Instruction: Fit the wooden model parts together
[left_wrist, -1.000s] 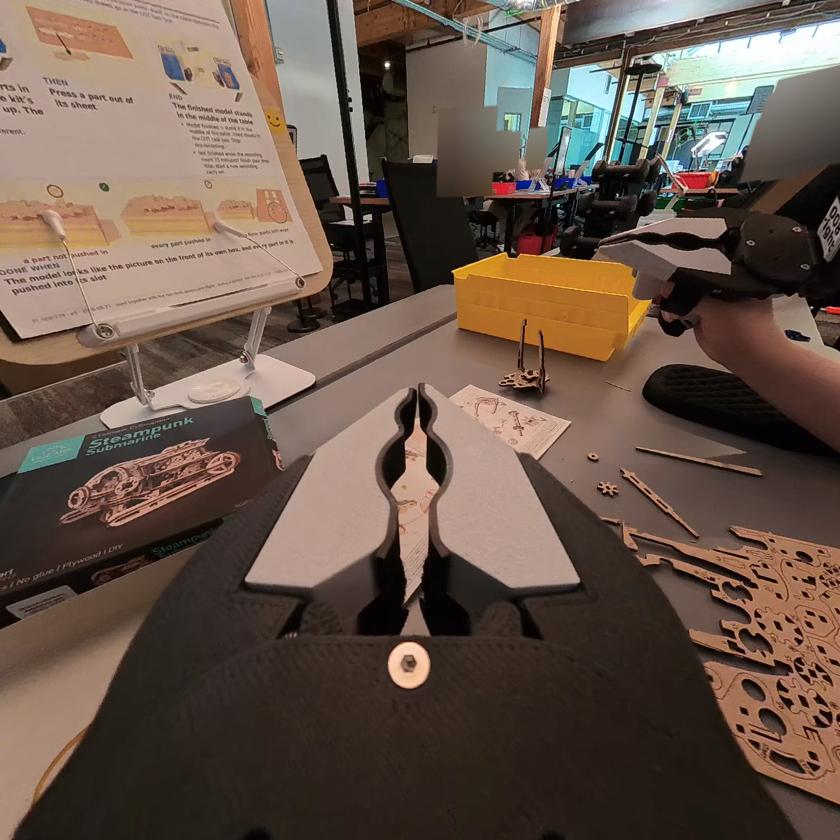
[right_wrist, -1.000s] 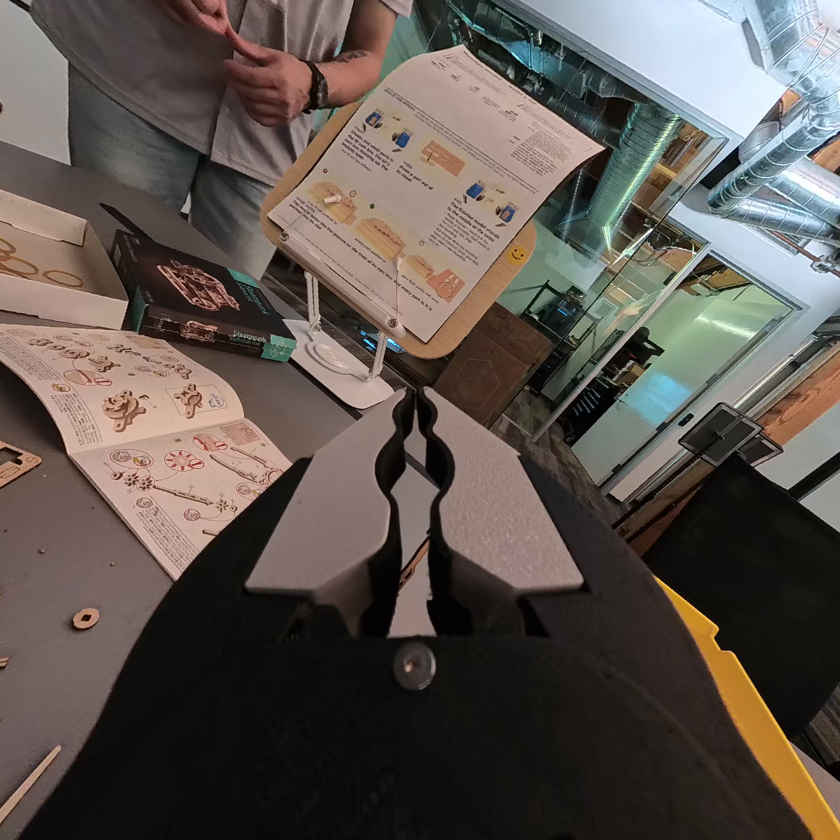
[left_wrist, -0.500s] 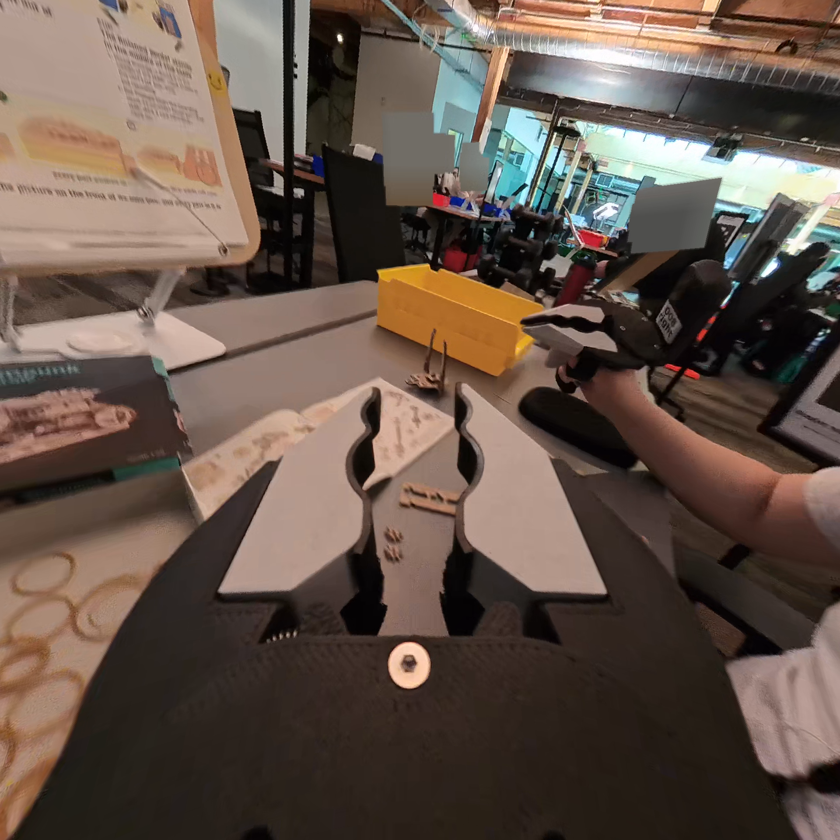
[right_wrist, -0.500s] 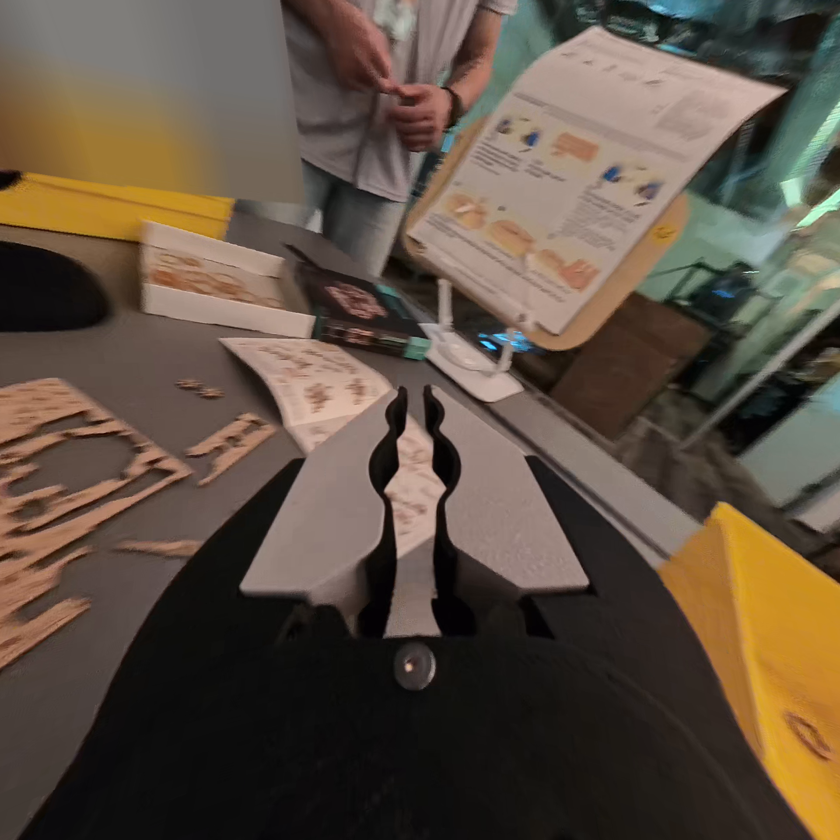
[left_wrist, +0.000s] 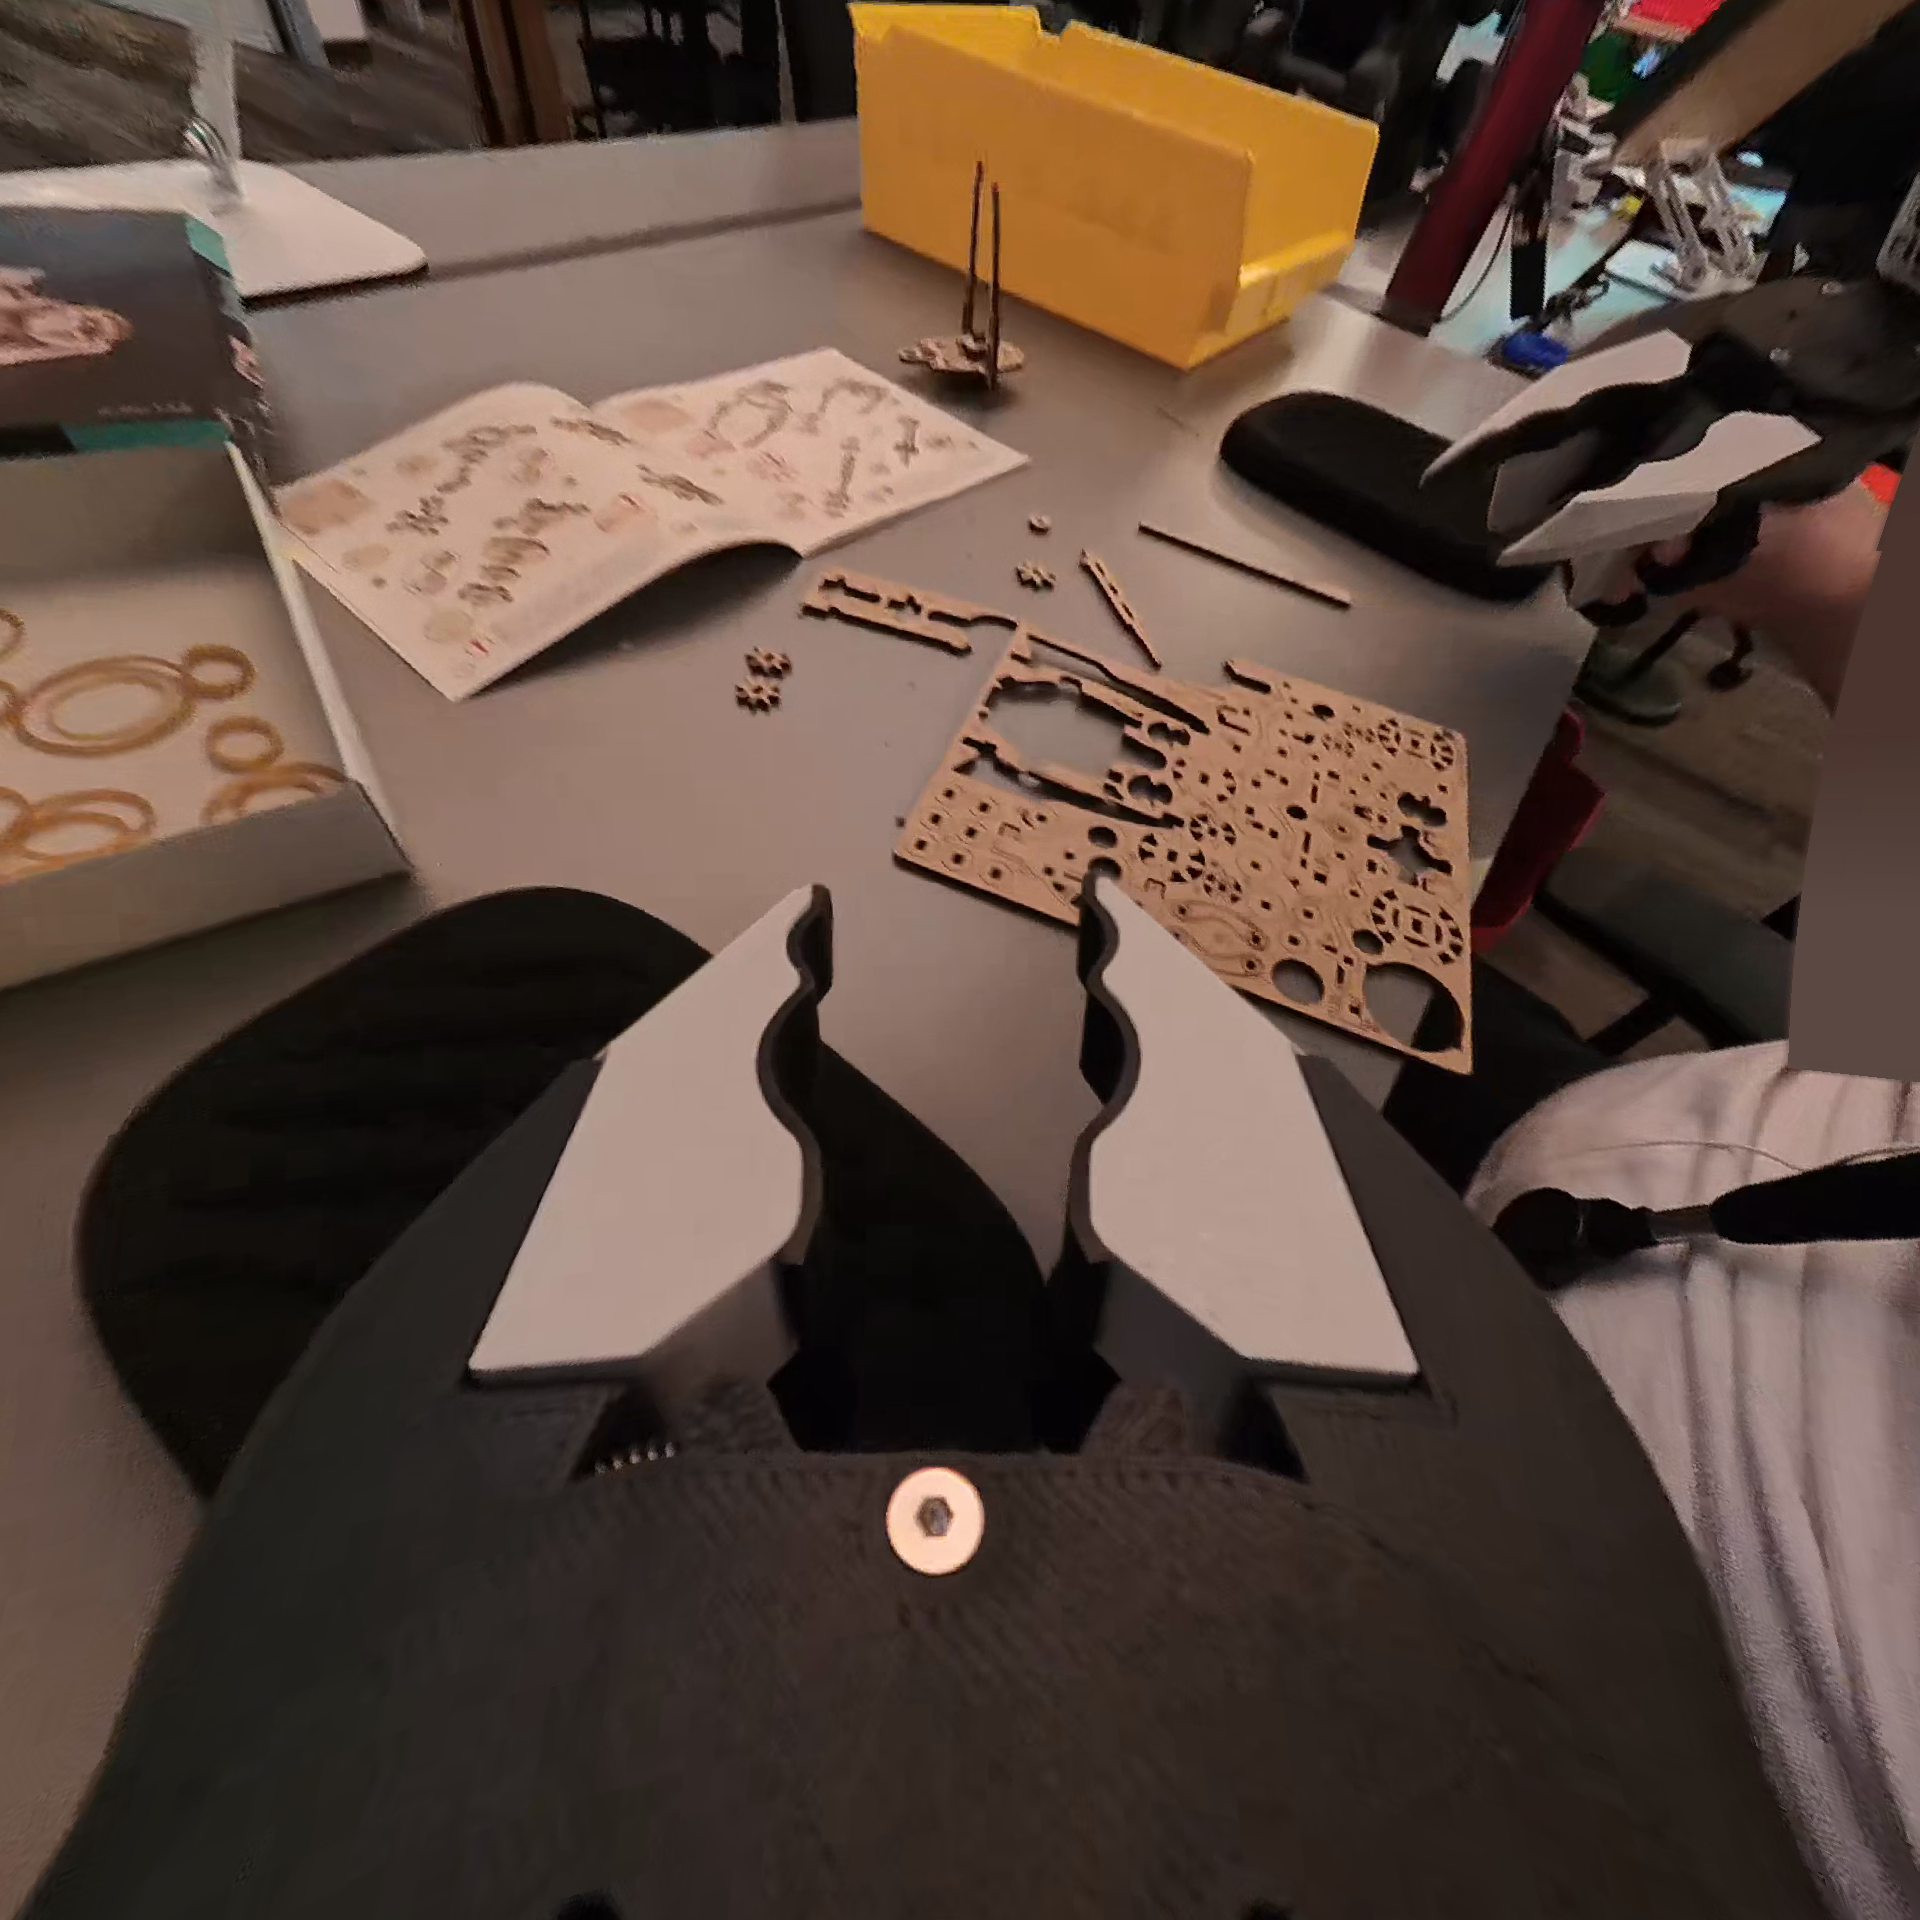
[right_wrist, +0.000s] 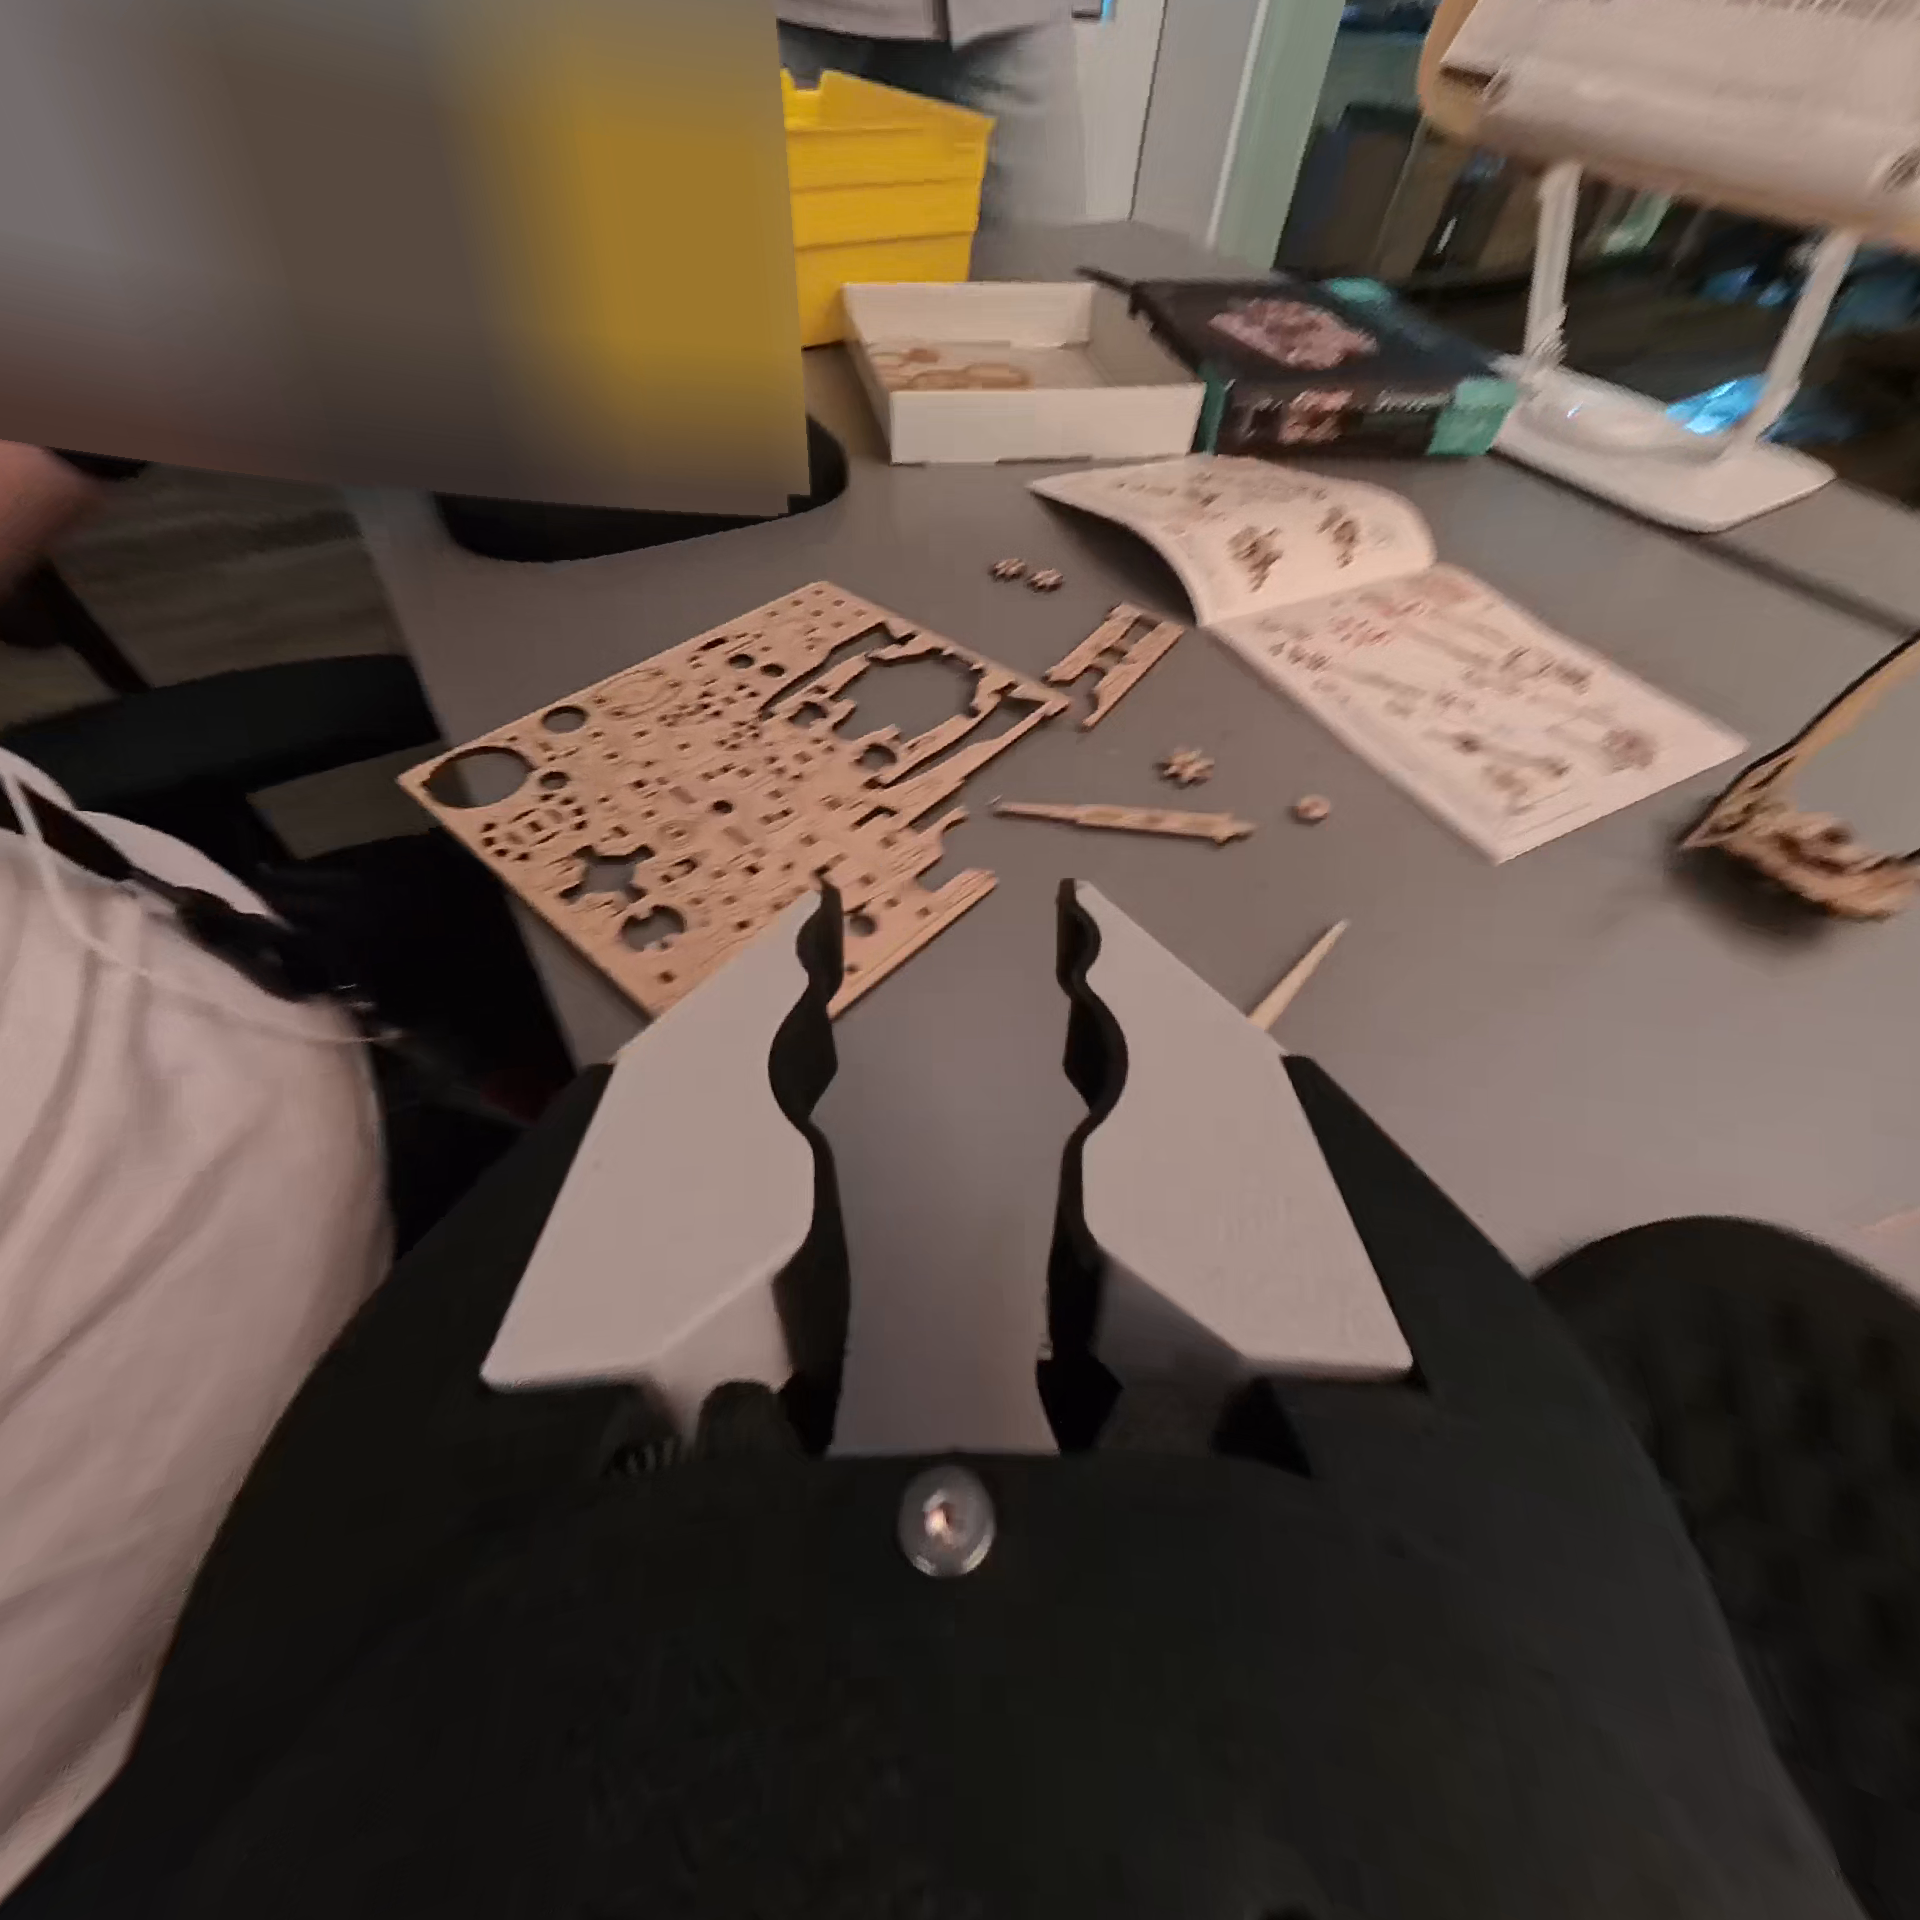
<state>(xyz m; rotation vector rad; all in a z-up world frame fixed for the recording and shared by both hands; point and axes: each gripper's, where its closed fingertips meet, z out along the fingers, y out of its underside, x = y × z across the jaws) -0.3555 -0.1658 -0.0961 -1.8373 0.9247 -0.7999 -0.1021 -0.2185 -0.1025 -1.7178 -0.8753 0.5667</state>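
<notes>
The grey surface (left_wrist: 644, 790) carries everything, and its near edge runs just under the wooden parts sheet (left_wrist: 1226, 831), whose near corner overhangs that edge. Bare grey room lies between the sheet and the white tray (left_wrist: 312, 727) of rings at the left, and more between the sheet and the open instruction booklet (left_wrist: 623, 488). A yellow bin (left_wrist: 1091, 177) stands at the far side, with a small part-built wooden model (left_wrist: 971, 348) upright just in front of it. A black pad (left_wrist: 1340, 478) lies at the right, near the far end of a thin wooden stick (left_wrist: 1242, 564).

The left hand-held gripper (left_wrist: 954, 914) hovers above the surface with its jaws spread wide and nothing between them, its right tip over the sheet's near edge. The right hand-held gripper (right_wrist: 940, 904) is likewise wide and empty, its left tip over the sheet (right_wrist: 707, 790).

Loose punched pieces lie between sheet and booklet: a slotted strip (left_wrist: 894, 613), a narrow toothed bar (left_wrist: 1117, 618) and tiny gears (left_wrist: 764, 675), all apart from one another
</notes>
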